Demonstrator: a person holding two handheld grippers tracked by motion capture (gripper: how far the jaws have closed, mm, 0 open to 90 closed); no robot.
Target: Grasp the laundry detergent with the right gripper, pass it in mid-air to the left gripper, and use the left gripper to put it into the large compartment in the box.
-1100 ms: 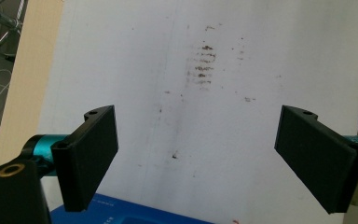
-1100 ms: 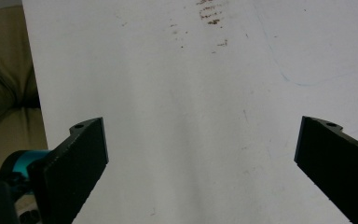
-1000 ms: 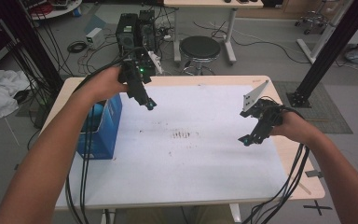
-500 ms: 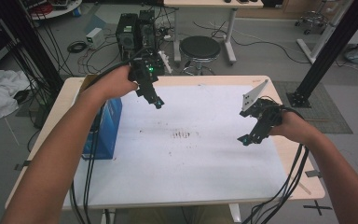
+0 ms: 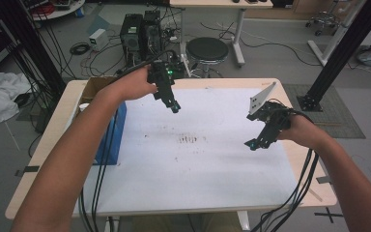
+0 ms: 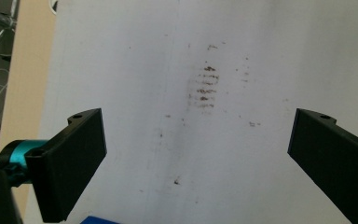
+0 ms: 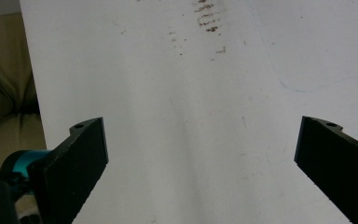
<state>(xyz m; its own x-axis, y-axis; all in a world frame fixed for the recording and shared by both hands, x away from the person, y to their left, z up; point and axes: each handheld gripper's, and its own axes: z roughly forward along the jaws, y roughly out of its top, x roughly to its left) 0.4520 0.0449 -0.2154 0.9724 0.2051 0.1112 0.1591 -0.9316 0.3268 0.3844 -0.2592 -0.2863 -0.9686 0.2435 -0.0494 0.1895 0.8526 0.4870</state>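
White sheet (image 5: 198, 159) lies under our left gripper (image 5: 174, 107) and right gripper (image 5: 251, 144); both jaws spread wide, empty, flanking its brown stains (image 5: 192, 140).

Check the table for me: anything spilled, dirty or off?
Yes: the white sheet carries a patch of brown smudges in short rows near its middle, with stray specks around it. Both the left gripper and the right gripper are open, holding nothing.
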